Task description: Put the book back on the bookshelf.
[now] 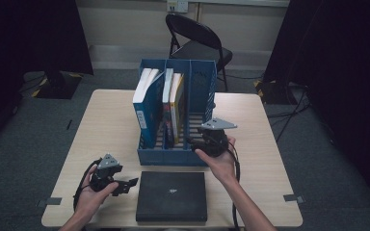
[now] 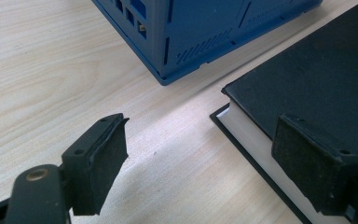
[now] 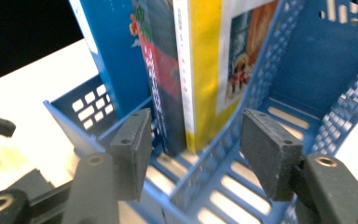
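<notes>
Meanwhile, the right gripper (image 3: 193, 154) hangs spread and empty before the yellow book (image 3: 209, 65) standing in the blue file rack (image 1: 200, 86) — that book apparently shelved — while the left gripper (image 2: 200, 163), jaws wide, straddles the edge of the black book (image 1: 172, 195) lying flat on the table (image 1: 106, 125), likely next to be pinched and stood up.

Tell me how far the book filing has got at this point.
Done: three books stand in the blue file rack, the yellow book in its middle slot. In hand: nothing; the right tool is open at that slot, the left tool open beside the black book. Left: the black book lies flat on the table; the right slot is empty.
</notes>
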